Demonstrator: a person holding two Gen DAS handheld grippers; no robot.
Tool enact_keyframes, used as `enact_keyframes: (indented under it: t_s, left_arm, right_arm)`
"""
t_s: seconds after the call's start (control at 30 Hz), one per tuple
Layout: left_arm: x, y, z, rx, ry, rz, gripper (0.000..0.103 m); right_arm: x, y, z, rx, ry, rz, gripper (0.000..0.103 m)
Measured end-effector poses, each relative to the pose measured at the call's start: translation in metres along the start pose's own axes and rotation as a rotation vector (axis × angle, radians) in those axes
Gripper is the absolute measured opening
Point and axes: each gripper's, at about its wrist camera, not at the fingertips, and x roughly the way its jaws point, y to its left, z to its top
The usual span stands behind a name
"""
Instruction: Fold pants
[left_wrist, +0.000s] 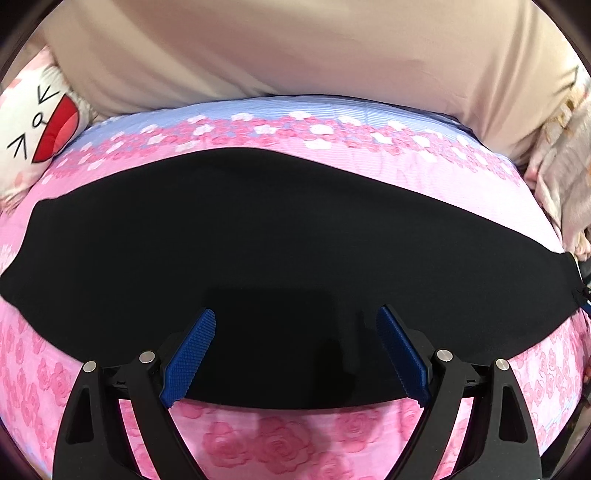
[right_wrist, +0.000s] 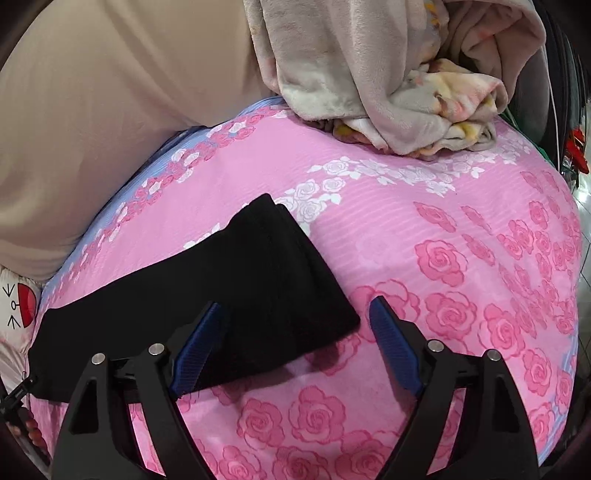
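Observation:
The black pants (left_wrist: 258, 240) lie flat as a long strip across the pink rose bedsheet (left_wrist: 280, 439). My left gripper (left_wrist: 295, 321) is open and empty, its blue fingertips (left_wrist: 192, 350) above the near edge of the pants. In the right wrist view one end of the pants (right_wrist: 236, 288) shows layered edges at its far corner. My right gripper (right_wrist: 295, 314) is open and empty, its left fingertip (right_wrist: 199, 343) over the pants' near corner and its right one over the bare bedsheet (right_wrist: 443, 295).
A beige headboard cushion (left_wrist: 277, 48) runs along the far side. A white cartoon-face pillow (left_wrist: 40, 125) sits at the far left. A crumpled grey and floral blanket (right_wrist: 391, 74) lies at the bed's far right. The bed edge and floor (right_wrist: 581, 206) are at the right.

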Motion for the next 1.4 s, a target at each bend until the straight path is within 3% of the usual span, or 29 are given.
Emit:
enact_keyframes:
  t_s: [0.07, 0.1, 0.13, 0.33, 0.5, 0.67, 1.03, 1.4]
  left_arm:
    - [-0.001, 0.010, -0.001, -0.022, -0.002, 0.002, 0.087]
    - [-0.002, 0.014, -0.001, -0.030, -0.001, 0.004, 0.087]
    - [-0.002, 0.018, -0.002, -0.038, -0.002, 0.004, 0.087]
    - [0.000, 0.038, -0.006, -0.071, 0.001, -0.007, 0.087]
    - [0.006, 0.044, -0.011, -0.074, 0.016, -0.028, 0.087]
    - [0.006, 0.051, -0.010, -0.069, 0.009, -0.059, 0.087]
    - [-0.001, 0.081, -0.012, -0.119, -0.015, -0.116, 0.087]
    - [-0.020, 0.133, -0.023, -0.203, -0.061, -0.089, 0.087]
  right_arm:
    - [0.001, 0.000, 0.002, 0.012, 0.003, -0.002, 0.058]
    - [0.003, -0.001, 0.002, 0.031, 0.017, 0.022, 0.040]
    - [0.005, -0.002, 0.002, 0.047, 0.032, 0.051, 0.029]
    - [0.013, 0.005, 0.001, 0.106, 0.053, 0.087, 0.023]
    - [0.010, 0.010, 0.001, 0.148, 0.027, 0.080, 0.020]
    - [-0.016, 0.046, 0.009, 0.109, -0.034, 0.106, 0.020]
    - [-0.062, 0.223, 0.035, -0.188, -0.095, 0.253, 0.020]
    - [-0.048, 0.414, 0.001, -0.489, -0.014, 0.433, 0.019]
